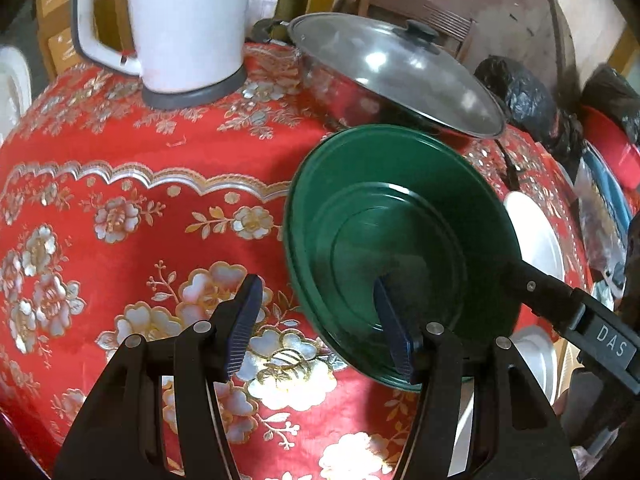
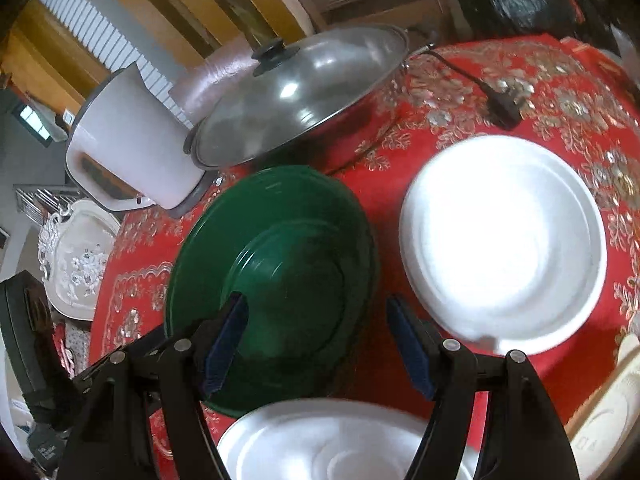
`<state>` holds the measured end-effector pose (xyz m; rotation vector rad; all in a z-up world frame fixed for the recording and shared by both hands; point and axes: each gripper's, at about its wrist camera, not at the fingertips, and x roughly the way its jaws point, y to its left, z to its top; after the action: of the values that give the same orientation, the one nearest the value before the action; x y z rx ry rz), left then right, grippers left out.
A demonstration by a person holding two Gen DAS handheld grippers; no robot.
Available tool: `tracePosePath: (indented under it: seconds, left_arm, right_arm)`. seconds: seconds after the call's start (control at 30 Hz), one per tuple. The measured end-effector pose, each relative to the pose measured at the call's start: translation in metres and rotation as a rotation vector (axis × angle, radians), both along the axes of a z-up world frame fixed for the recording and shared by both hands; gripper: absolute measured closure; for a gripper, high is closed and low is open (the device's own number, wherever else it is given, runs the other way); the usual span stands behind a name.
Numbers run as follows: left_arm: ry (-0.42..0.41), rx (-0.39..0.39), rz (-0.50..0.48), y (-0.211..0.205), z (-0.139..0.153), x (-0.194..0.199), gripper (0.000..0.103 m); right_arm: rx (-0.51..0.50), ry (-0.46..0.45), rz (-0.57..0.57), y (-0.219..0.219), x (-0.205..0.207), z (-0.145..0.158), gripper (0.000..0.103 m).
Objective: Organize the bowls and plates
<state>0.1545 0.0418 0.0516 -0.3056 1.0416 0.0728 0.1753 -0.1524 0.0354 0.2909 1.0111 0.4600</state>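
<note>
A green plate (image 1: 400, 232) lies on the red floral tablecloth (image 1: 140, 200). My left gripper (image 1: 320, 324) is open; its right finger is over the plate's near rim and its left finger is over the cloth. In the right wrist view the green plate (image 2: 288, 264) lies ahead, a white plate (image 2: 504, 248) to its right and another white plate (image 2: 320, 440) at the near edge. My right gripper (image 2: 316, 348) is open above the green plate's near rim, holding nothing. The other gripper (image 1: 576, 320) shows at the right of the left wrist view.
A white electric kettle (image 1: 184, 28) and a lidded steel pan (image 1: 400, 72) stand at the back of the table. A black plug and cord (image 2: 496, 100) lie behind the white plate. Black bags (image 1: 528, 96) sit beyond the table edge. A silver tray (image 2: 76, 260) lies off the table's left.
</note>
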Motion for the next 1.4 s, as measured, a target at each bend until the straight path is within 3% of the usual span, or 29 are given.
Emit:
tracePosePath:
  seconds: [0.13, 0.3, 0.4, 0.47, 0.57, 0.63, 0.8, 1.0, 1.4]
  left_arm:
    - [0.027, -0.047, 0.031, 0.008, -0.01, 0.005, 0.045]
    - [0.012, -0.046, 0.034, 0.008, -0.014, 0.006, 0.045]
    - [0.013, -0.031, 0.028, 0.007, -0.015, 0.005, 0.045]
    - [0.014, -0.049, 0.033, 0.008, -0.017, 0.005, 0.067]
    - [0.038, -0.065, 0.057, 0.011, -0.025, 0.006, 0.082]
    - [0.04, -0.043, 0.067, 0.012, -0.026, 0.006, 0.086]
    - [0.032, -0.022, 0.072, 0.011, -0.026, 0.004, 0.087]
    - [0.028, -0.023, 0.095, 0.017, -0.022, 0.001, 0.087]
    - [-0.045, -0.017, 0.149, 0.048, 0.013, -0.042, 0.087]
  right_arm:
    - [0.001, -0.027, 0.002, 0.005, 0.004, 0.001, 0.031]
    - [-0.013, -0.063, 0.012, 0.009, 0.003, 0.001, 0.032]
    - [-0.017, -0.079, 0.014, 0.01, 0.003, 0.002, 0.04]
    - [-0.017, -0.092, 0.029, 0.013, 0.002, 0.004, 0.042]
    - [-0.021, -0.087, 0.06, 0.021, 0.003, 0.0, 0.042]
    - [-0.042, -0.087, 0.074, 0.027, 0.003, -0.003, 0.044]
    - [-0.107, -0.137, 0.1, 0.039, -0.002, 0.0, 0.047]
    - [-0.142, -0.151, 0.096, 0.042, -0.001, -0.003, 0.061]
    - [-0.186, -0.226, 0.161, 0.067, -0.034, 0.016, 0.061]
